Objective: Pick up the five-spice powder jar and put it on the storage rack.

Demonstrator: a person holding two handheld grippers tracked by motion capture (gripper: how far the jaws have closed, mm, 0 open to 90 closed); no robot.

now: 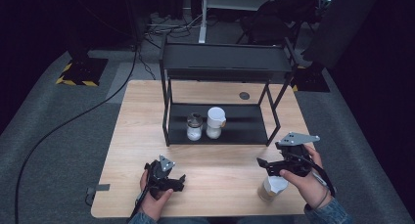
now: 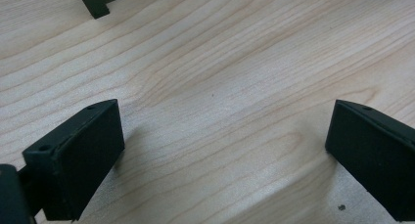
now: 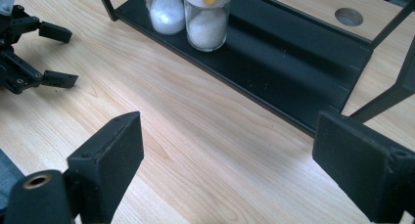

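The landmark is a black two-tier shelf rack [image 1: 222, 94] standing on the far half of a light wooden table [image 1: 142, 131]. On the rack's lower shelf [image 3: 274, 62], toward its left end in the high view, two clear jars of white material stand upright just beside each other. The left jar [image 1: 194, 126] has a dark lid; the right jar [image 1: 215, 122] has a white lid with a yellow mark. In the right gripper view both jars sit on the shelf's front part, close together; whether they touch cannot be told.

The left gripper [image 1: 173, 182] sits in front of the rack's left leg, near the table's front edge, held in the person's left hand [image 1: 155, 197]. Its jaws stand wide apart, with bare tabletop between them in the left gripper view, where one rack foot [image 2: 98, 6] appears at the top edge.

The right gripper [image 1: 266, 166] is in front of the rack's right leg, held in the right hand [image 1: 306, 182]. Its jaws are spread wide with nothing between them, facing the lower shelf. A third jar with a white lid [image 1: 271, 187] stands on the table directly beneath this gripper, well forward of the rack, partly hidden by it.

A round hole [image 1: 244, 95] lies in the tabletop behind the rack's lower shelf.
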